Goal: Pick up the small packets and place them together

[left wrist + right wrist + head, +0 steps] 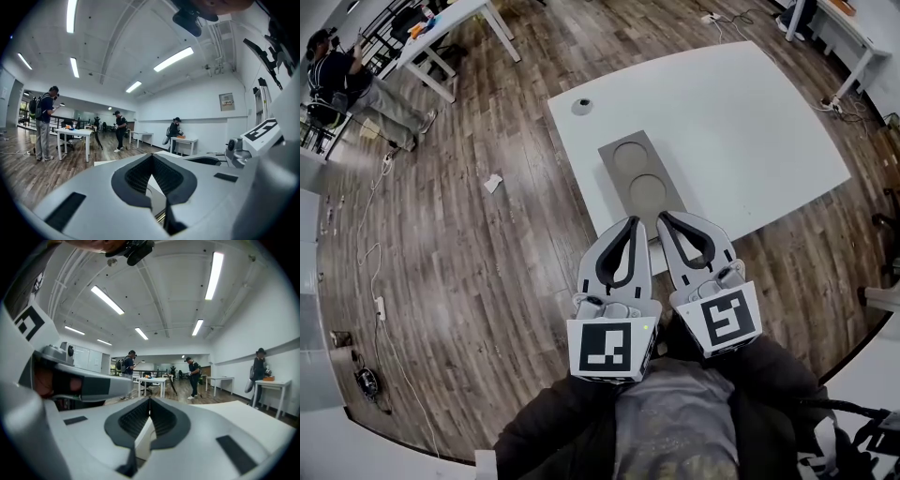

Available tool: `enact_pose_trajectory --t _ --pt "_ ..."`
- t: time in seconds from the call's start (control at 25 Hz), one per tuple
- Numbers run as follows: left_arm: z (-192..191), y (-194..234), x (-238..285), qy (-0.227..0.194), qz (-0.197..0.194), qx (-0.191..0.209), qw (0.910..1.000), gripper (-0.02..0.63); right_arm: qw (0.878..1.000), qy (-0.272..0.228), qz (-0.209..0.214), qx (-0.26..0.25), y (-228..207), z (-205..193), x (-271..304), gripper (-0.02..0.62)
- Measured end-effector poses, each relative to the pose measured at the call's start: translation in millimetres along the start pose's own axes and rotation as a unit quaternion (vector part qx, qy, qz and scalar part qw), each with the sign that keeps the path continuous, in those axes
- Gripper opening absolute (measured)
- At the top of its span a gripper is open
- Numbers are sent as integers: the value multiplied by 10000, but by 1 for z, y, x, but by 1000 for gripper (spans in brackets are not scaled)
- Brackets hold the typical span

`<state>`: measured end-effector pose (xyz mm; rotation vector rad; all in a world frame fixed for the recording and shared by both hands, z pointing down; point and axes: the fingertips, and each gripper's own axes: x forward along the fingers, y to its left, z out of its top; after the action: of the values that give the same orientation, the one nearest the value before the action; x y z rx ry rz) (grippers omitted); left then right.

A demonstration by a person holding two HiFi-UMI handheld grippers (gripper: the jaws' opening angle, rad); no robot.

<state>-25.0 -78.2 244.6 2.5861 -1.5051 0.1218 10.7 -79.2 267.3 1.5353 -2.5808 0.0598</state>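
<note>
No small packets show in any view. My left gripper [630, 223] and right gripper [665, 217] are held side by side close to the person's body, pointing out over the near edge of a white table [741, 122]. Both have their jaws shut tip to tip, with nothing between them. A grey tray [639, 178] with two round hollows lies on the table just beyond the tips. In the left gripper view the left gripper [151, 159] is shut and empty. The right gripper [150, 400] looks the same in its own view.
A small round grey thing [582, 106] sits near the table's far left corner. Wooden floor surrounds the table, with a scrap of paper [492, 183] on it and cables along the left. A person [342, 80] sits by another desk [450, 23] at the far left.
</note>
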Motion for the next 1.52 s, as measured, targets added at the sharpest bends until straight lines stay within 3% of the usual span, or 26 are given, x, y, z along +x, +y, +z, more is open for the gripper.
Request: enact_pose_trajectory --t 0.12,0.28,0.48,0.72,0.88,1.16,1.52 --pt "-14 -2 -6 -74 55 -1 10000 1 10000 -2 18 9 5 -18 -9 6" --pt "-48 -8 -13 -265 186 136 9994 2 9998 116 81 107 12 -72 -26 6" --pt "-107 -7 -18 8 297 69 9995 0 9986 389 172 318 26 -142 -26 6" --pt "-98 -9 -20 43 239 63 9997 1 9982 494 -42 335 17 -140 -29 6" --pt "-107 -6 -14 73 244 7 9997 0 9966 716 -294 291 10 -160 -26 8" --pt "-112 2 -9 183 173 -38 9997 0 9910 1190 -502 340 5 -183 -14 171" --pt "-124 21 6 338 109 -190 9992 0 9835 1648 -638 388 0 -199 3 187"
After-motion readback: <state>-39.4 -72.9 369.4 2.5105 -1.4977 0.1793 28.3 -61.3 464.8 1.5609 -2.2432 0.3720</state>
